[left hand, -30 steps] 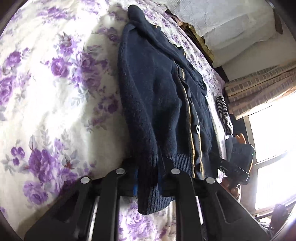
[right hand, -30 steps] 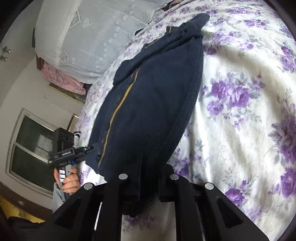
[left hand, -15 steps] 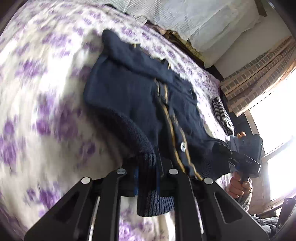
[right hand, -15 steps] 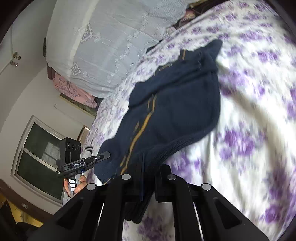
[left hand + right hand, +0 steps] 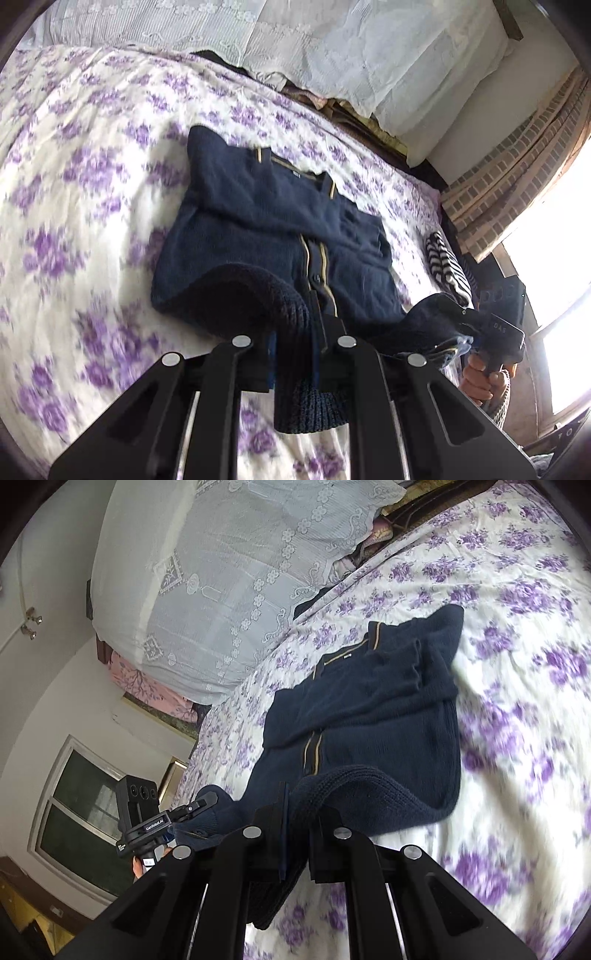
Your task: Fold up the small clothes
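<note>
A navy knit cardigan (image 5: 266, 221) with gold trim lies on the floral bedspread (image 5: 74, 184), collar at the far end. My left gripper (image 5: 295, 339) is shut on its ribbed bottom hem at one corner, lifted off the bed. My right gripper (image 5: 295, 812) is shut on the hem at the other corner. The cardigan shows in the right wrist view (image 5: 369, 709) too. Each gripper appears in the other's view, the right one (image 5: 480, 332) and the left one (image 5: 173, 819), both holding hem fabric.
White lace-covered pillows (image 5: 332, 48) line the head of the bed. A striped garment (image 5: 443, 266) lies at the bed's right edge by a bright window (image 5: 554, 229). A dark window (image 5: 85, 801) and a pink floral pillow (image 5: 147, 690) are at the other side.
Both grippers have lifted the hem and carried it toward the collar. The cardigan's lower part has risen off the bed and arches over, and the view has tilted up toward the pillows.
</note>
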Demonstrator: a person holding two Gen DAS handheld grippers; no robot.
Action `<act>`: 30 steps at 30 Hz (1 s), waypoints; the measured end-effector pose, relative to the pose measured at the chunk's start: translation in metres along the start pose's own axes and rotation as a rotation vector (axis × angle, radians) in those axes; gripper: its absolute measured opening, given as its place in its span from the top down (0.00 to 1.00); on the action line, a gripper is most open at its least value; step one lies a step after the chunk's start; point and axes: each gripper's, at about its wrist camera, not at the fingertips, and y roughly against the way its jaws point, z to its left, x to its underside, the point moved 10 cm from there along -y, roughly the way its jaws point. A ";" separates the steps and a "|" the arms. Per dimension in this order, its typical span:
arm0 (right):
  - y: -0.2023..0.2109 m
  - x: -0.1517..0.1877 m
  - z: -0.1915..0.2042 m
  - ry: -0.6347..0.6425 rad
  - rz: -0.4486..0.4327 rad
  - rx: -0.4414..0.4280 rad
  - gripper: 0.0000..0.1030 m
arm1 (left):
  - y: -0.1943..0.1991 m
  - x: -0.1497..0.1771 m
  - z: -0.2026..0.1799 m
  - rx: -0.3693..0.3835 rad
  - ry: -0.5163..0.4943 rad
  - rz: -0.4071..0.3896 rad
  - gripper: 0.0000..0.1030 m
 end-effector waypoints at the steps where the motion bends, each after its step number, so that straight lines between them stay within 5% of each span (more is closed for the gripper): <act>1: -0.002 -0.004 0.000 -0.002 0.000 0.000 0.92 | -0.001 -0.005 -0.001 -0.004 -0.004 -0.005 0.88; 17: -0.034 -0.073 -0.016 -0.065 -0.041 0.016 0.92 | -0.041 -0.085 0.000 -0.041 -0.003 -0.037 0.88; 30: -0.075 -0.126 -0.067 -0.205 -0.063 0.047 0.92 | -0.102 -0.134 0.033 -0.085 0.067 -0.022 0.88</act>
